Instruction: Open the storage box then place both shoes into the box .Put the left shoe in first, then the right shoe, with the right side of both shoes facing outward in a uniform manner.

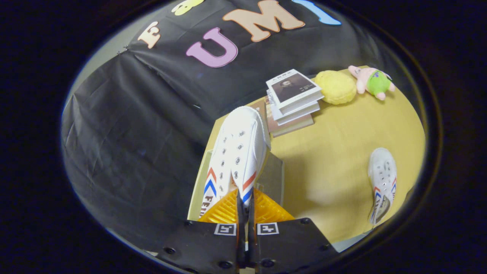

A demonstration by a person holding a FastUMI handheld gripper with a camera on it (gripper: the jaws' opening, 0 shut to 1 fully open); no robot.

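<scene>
Two shoes: both white canvas with red and blue chevron stripes, one up in the grip, one down on the table.
Gripper: the gripper (245, 203) is clamped tight, both fingers pinching the side wall of the held shoe (237, 160) near its heel, hardly a gap left between them.
Held shoe: toe pointing away from the fingers, eyelets and open top facing the camera, lifted off the table and hanging over the table's near corner.
Storage box: a clear-walled storage box (274, 175) sits right under and behind the held shoe; whether its lid is open, I can't tell from here.
Other shoe: the second shoe (382, 184) lies on the table well off to the right of the fingers, toe pointing away, apart from the box.
Table: a yellow table (335, 167), bare between box and second shoe.
Far end: a stack of books (293, 101) beyond the held shoe's toe; just beside it a yellow plush (336, 86), then a pink and green plush toy (372, 82).
</scene>
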